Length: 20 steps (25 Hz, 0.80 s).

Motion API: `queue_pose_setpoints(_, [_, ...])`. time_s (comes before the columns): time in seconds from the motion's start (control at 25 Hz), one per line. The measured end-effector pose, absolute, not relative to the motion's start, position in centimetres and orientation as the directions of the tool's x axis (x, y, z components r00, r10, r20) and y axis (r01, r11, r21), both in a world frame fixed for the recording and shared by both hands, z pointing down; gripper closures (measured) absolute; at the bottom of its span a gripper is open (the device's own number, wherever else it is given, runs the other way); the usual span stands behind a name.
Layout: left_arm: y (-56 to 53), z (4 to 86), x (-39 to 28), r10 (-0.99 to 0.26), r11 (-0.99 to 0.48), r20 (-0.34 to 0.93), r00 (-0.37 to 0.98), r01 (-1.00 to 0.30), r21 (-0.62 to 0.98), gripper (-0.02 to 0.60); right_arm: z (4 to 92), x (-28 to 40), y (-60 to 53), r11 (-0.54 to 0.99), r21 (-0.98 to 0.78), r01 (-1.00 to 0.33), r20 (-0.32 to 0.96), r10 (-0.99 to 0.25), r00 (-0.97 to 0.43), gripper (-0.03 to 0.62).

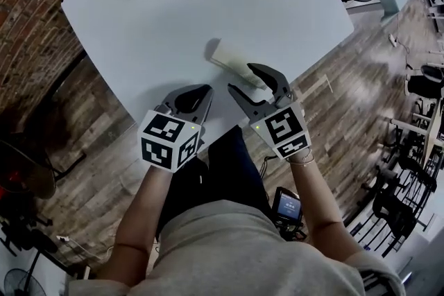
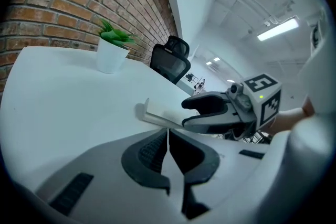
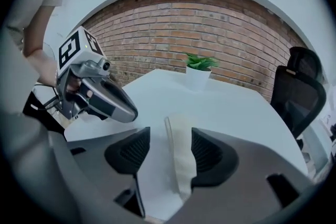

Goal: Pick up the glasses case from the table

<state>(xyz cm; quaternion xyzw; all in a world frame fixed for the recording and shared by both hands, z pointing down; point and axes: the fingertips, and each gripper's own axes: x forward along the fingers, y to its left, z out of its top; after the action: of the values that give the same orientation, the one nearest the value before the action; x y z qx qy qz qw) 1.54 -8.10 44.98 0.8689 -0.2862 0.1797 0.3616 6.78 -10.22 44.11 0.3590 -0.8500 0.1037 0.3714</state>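
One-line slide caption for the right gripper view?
Open right gripper straddling the pale glasses case on the white table; left gripper alongside, potted plant behind.

No word, brand name or number could be read anywhere. The only markings were the black-and-white square code patterns on the cube of each tool. The left tool (image 1: 206,89) carried its cube (image 1: 170,140) with one pattern on each visible face. The right tool (image 1: 243,78) carried its cube (image 1: 283,129) with a blocky pattern that looked loosely like a figure but spelled nothing. A small device (image 1: 286,205) by the person's hip had a lit screen with pale lines on it, too small to make out.
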Motion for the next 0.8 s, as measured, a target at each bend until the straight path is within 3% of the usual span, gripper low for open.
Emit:
queue_pose_setpoints(0.36, [-9.4,45.7,0.8,-0.393,-0.553,0.529,0.752,-0.653,0.517,0.568,47.0,7.2,-13.1,0.787,0.114,-0.607,0.766,-0.458,-0.451,0.301])
queue_pose_setpoints(0.8, [-10.7,45.9,0.6,-0.444,-0.523,0.537,0.717,-0.694,0.495,0.568,49.3,7.2,-13.4,0.873,0.059,-0.484,0.823,-0.317,-0.472,0.298])
